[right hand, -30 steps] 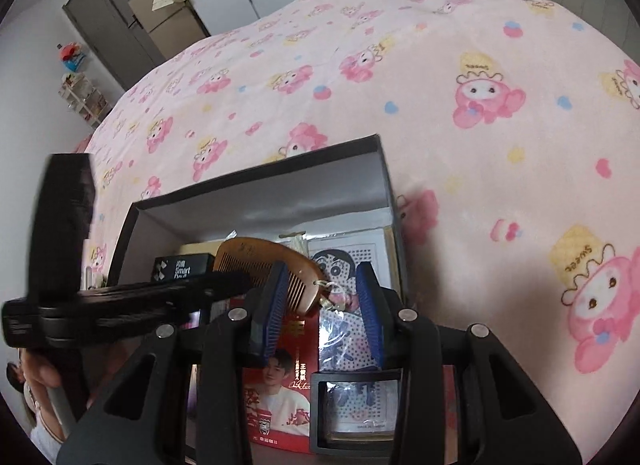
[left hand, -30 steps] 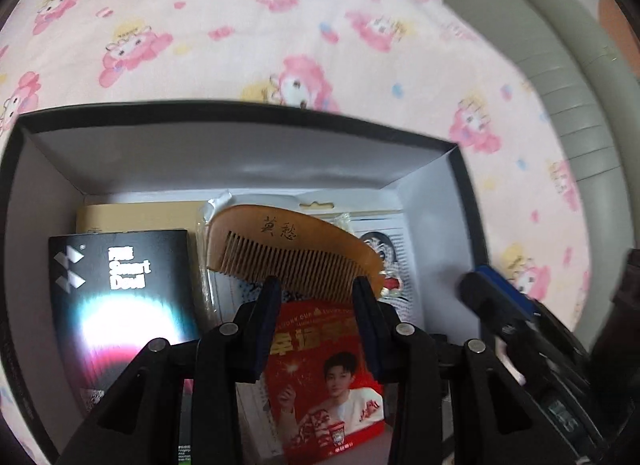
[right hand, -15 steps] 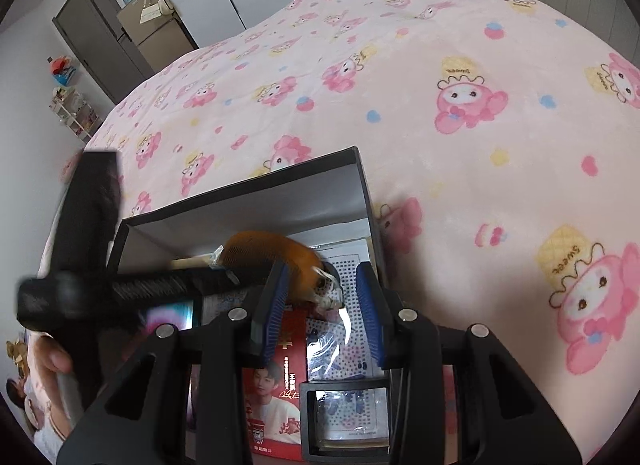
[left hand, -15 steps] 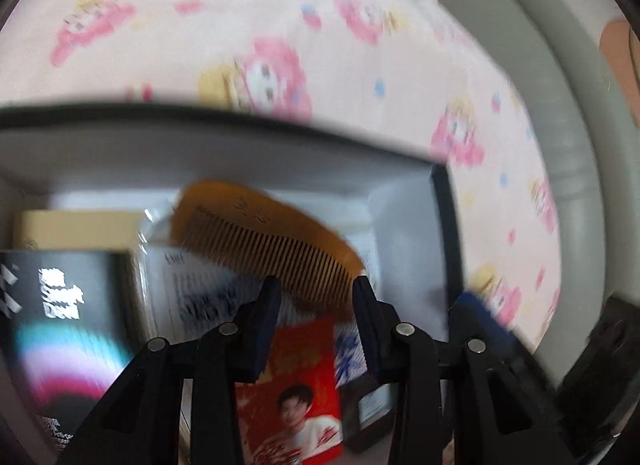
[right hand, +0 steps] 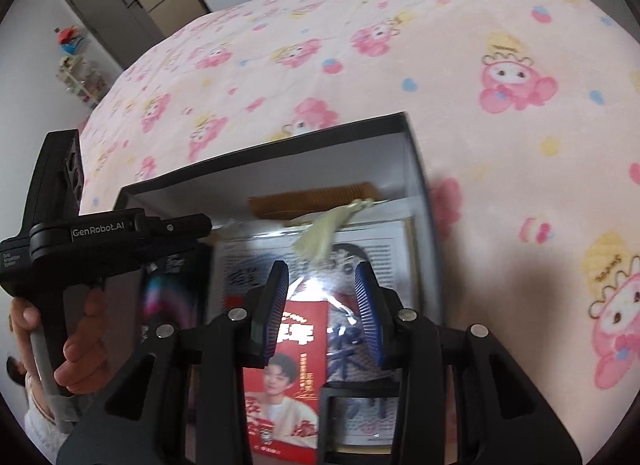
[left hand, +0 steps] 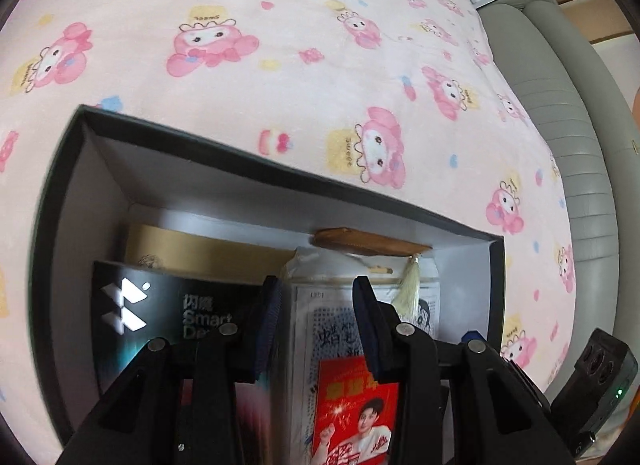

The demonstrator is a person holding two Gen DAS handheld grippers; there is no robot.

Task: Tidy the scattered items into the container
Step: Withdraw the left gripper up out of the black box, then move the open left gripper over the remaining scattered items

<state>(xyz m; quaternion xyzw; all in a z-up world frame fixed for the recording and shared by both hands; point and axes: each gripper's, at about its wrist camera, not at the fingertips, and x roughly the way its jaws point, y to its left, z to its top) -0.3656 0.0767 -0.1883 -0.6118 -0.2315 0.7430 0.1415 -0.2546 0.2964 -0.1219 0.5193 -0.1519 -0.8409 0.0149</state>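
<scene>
The box [left hand: 280, 173] is sitting on the bed blanket [left hand: 320, 65]. Inside, the comb [left hand: 368, 243] is lying against the far wall, the Smart box [left hand: 168, 317] at left, the printed packet [left hand: 344, 329] at right, the card [left hand: 352, 417] lying nearest.

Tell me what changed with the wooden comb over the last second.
The wooden comb left the left hand-held gripper and now lies against the box's far wall, its tassel hanging. Both grippers are empty; the red packet and black carton stayed put.
</scene>
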